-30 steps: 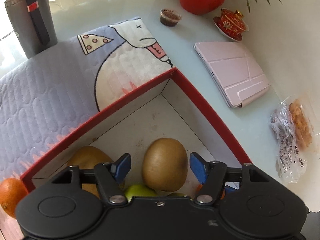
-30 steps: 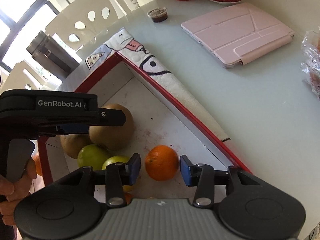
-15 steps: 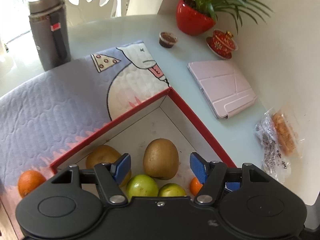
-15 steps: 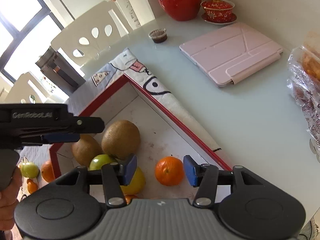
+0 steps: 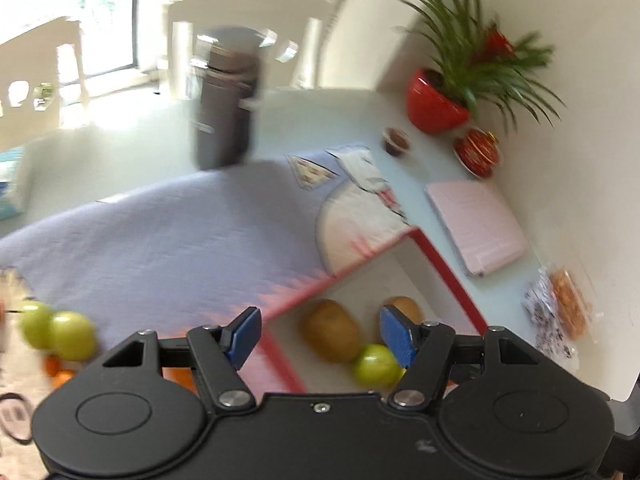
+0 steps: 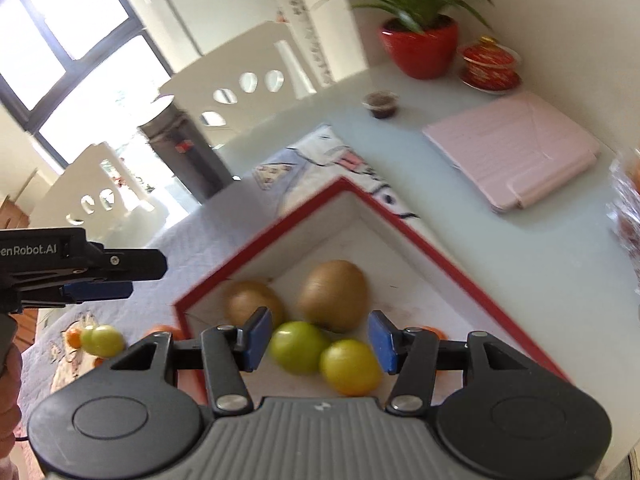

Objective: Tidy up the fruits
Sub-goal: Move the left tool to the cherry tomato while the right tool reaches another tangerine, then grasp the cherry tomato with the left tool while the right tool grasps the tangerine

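Note:
A red-rimmed white box (image 6: pixel 440 252) holds two brown kiwis (image 6: pixel 334 294), a green apple (image 6: pixel 298 346), a yellow-green fruit (image 6: pixel 350 366) and an orange (image 6: pixel 430 332). My right gripper (image 6: pixel 318 340) is open and empty above the box's fruit. My left gripper (image 5: pixel 320 338) is open and empty over the box's left corner; it also shows in the right wrist view (image 6: pixel 96 290). Two green apples (image 5: pixel 60 332) and oranges (image 5: pixel 60 372) lie outside the box on the lilac mat (image 5: pixel 160 240). The box (image 5: pixel 448 276) shows kiwis (image 5: pixel 332 336) and an apple (image 5: pixel 378 366).
A dark flask (image 5: pixel 226 100) stands behind the mat. A pink tablet case (image 6: pixel 512 148), a red plant pot (image 6: pixel 420 46), a red lidded cup (image 6: pixel 490 64), a small dark cup (image 6: pixel 380 102) and snack bags (image 5: pixel 560 316) lie on the right. White chairs (image 6: pixel 240 84) stand beyond.
Both grippers have lifted and pulled back from the box, staying open. The left one has swung left, so the loose apples on the mat now show.

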Available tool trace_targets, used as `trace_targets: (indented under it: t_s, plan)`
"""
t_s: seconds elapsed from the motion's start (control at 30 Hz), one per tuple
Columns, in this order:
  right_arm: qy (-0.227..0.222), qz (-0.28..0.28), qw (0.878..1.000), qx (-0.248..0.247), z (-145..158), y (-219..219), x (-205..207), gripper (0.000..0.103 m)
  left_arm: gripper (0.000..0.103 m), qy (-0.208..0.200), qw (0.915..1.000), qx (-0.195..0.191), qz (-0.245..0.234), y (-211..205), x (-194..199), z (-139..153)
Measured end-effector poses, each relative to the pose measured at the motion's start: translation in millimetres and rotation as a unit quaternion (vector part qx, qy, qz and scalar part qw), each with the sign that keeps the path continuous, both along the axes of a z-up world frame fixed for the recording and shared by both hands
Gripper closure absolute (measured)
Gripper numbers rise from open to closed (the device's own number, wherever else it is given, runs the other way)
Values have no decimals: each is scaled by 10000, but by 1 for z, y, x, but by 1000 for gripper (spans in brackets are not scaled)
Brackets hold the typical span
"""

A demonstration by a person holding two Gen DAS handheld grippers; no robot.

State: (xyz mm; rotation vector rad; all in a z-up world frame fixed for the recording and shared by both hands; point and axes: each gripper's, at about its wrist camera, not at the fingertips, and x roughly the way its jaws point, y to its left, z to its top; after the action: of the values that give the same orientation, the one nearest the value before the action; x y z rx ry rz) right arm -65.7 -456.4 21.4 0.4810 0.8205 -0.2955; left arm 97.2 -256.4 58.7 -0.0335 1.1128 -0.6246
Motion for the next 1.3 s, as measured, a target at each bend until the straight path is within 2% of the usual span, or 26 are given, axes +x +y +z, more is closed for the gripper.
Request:
trace_targets:
  t_s: [0.27,0.4,0.57,0.7,0.77,0.87,1.0,1.3]
  plan:
    - [-299,701,9968,-243,33,77,45,46,24,-241,9957,27,891,129,37,25]
    - [-396,1396,9889,-329,38,130,71,45,24,13,9897,10,1433,193,51,15]
    - [-339,2428,9686,-405,26,201,100,45,27,449,9839,4,1732,247,53,-15]
    - [10,3167,9481,-272,-3,247,118,45,35,1143,9739,-275,1940,265,58,-55]
    - [152,3433,9383,-387,-19,264,127,46,40,1476,9669,-418,2038,267,60,-74]
    - [325,3699,9264,-623,-40,282,135,47,42,1765,9625,-453,2010,261,65,-96]
    - [512,3729,9249,-536,-63,284,145,48,44,1959,9604,-440,1932,248,75,-116]
    - [644,3800,9207,-614,-84,292,158,48,59,2108,9626,-163,1694,226,91,-140]
